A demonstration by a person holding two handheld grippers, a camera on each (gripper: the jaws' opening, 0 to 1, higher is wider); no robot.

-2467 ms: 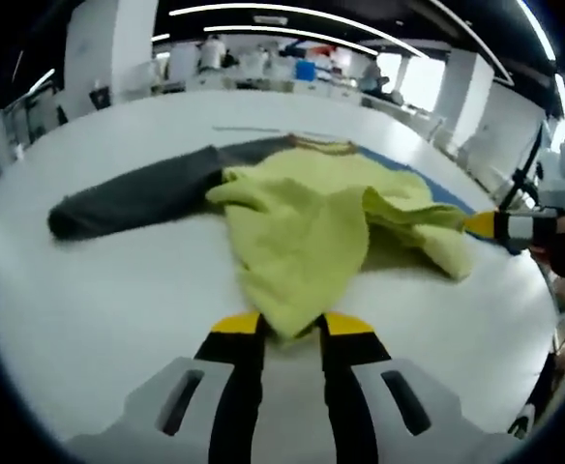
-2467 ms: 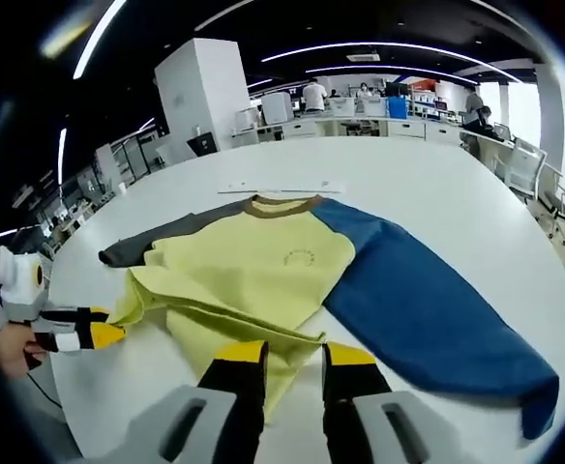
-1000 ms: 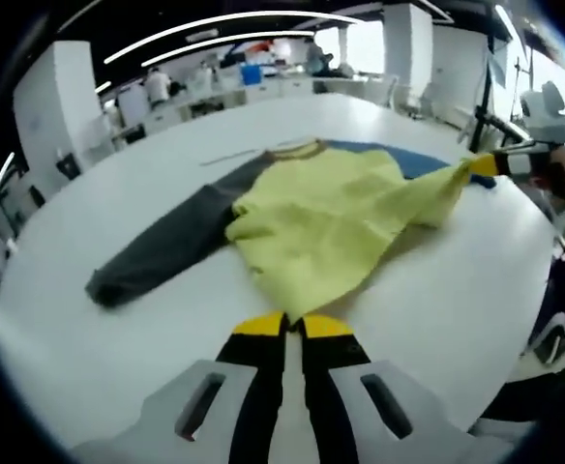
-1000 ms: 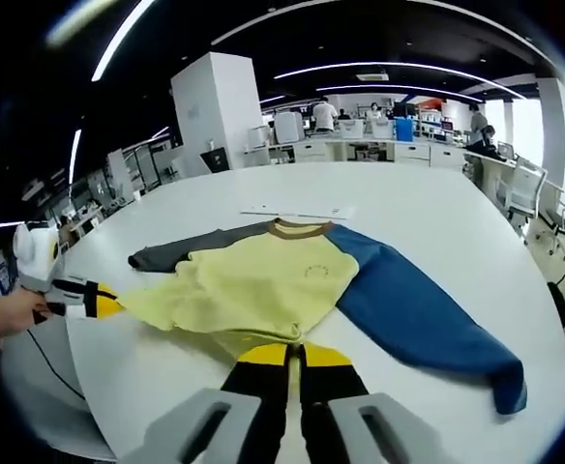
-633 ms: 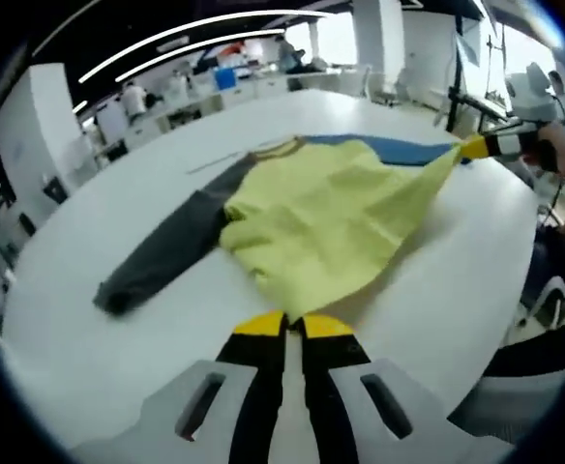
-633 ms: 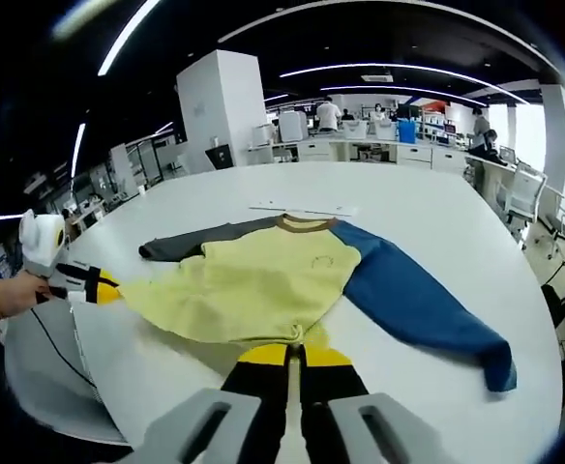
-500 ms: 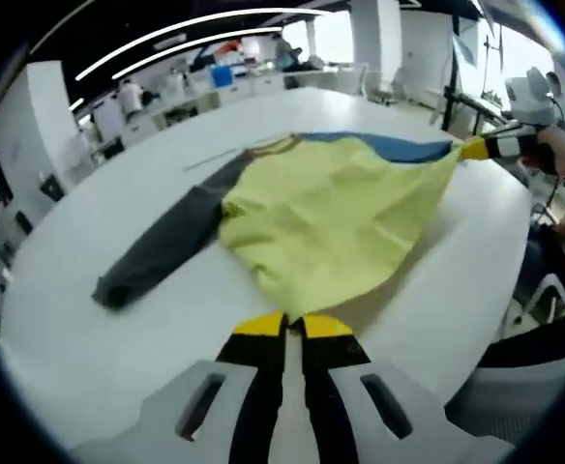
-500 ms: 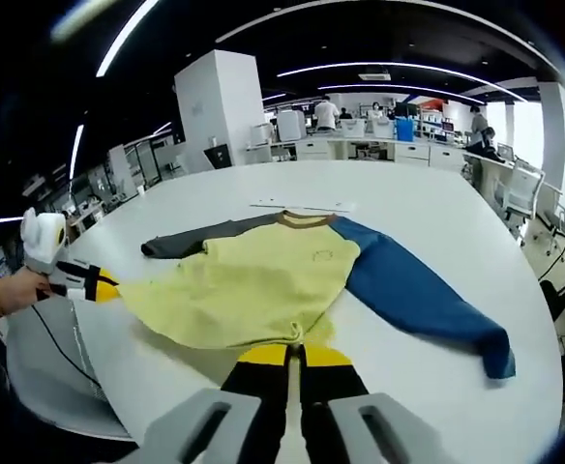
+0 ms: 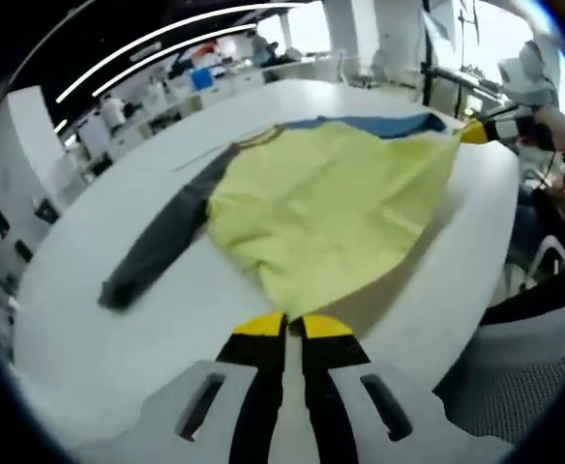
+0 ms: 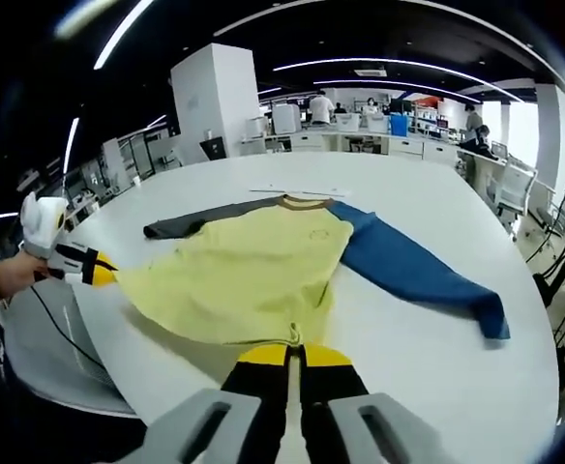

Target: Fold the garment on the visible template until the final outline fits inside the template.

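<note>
One yellow shirt (image 10: 249,275) with two sleeves lies on the white surface (image 10: 428,358). Two tongs, left tongs (image 9: 285,324) and right tongs (image 10: 289,351), each pinch its bottom edge.

A long-sleeved garment (image 10: 253,266) lies spread on the white tabletop (image 10: 408,348), front up. Its body is pale yellow with a small round mark on the chest, and the collar (image 10: 304,202) is brown. One sleeve (image 10: 418,266) is blue and stretches out flat, angled away from the body; the other sleeve (image 9: 157,242) is dark grey and also lies flat. The hem is stretched taut near the tabletop's edge, its two lower corners pinched and drawn apart. A thin pale strip (image 10: 297,191) lies just beyond the collar.
</note>
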